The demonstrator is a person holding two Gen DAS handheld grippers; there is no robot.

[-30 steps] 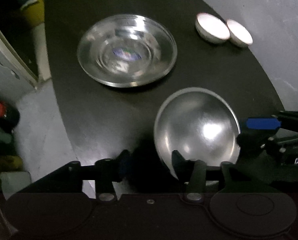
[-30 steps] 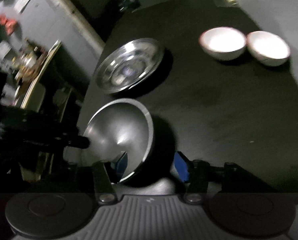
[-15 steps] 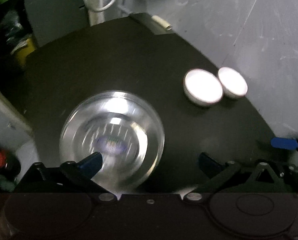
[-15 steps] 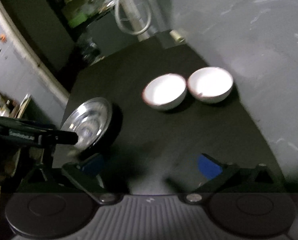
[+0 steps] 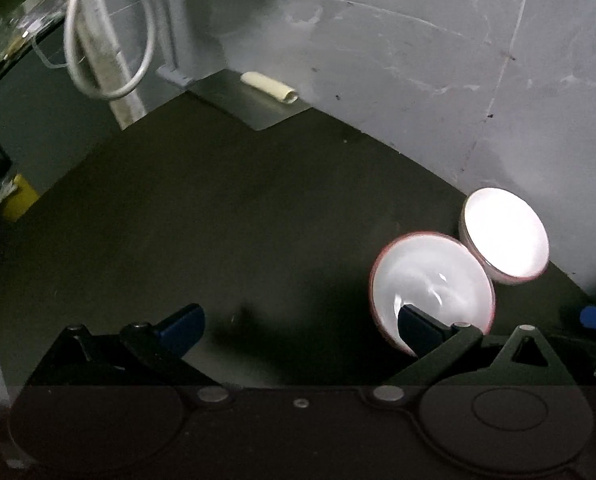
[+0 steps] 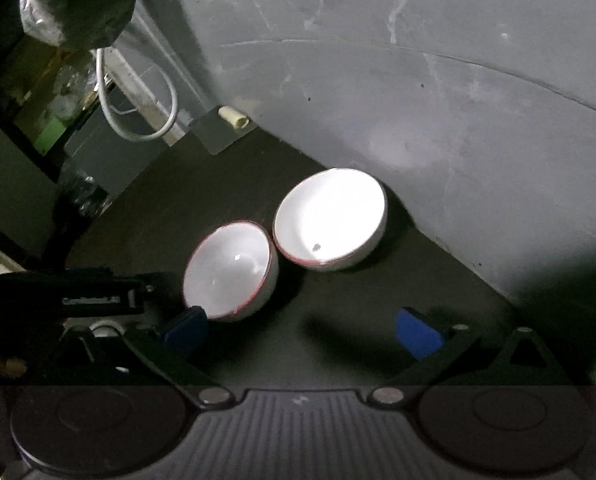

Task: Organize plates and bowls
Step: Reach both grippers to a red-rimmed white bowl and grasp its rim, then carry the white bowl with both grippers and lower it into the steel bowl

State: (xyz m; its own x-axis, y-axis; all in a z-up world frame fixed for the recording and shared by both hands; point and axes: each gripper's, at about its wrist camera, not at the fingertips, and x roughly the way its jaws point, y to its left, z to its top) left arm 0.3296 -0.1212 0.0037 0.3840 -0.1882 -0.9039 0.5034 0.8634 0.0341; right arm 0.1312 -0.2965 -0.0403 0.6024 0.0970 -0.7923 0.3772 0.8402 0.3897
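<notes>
both steel bowls gone; near white bowl beside spread left hand-held gripper.

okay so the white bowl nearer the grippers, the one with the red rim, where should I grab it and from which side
Best bet is the rim of the nearer white bowl, on its near edge. It sits upright with its mouth open, and its far side almost meets the second white bowl, leaving little room there. Put one finger inside and one outside the thin wall. The left gripper is open, with one finger already over that near edge.
</notes>
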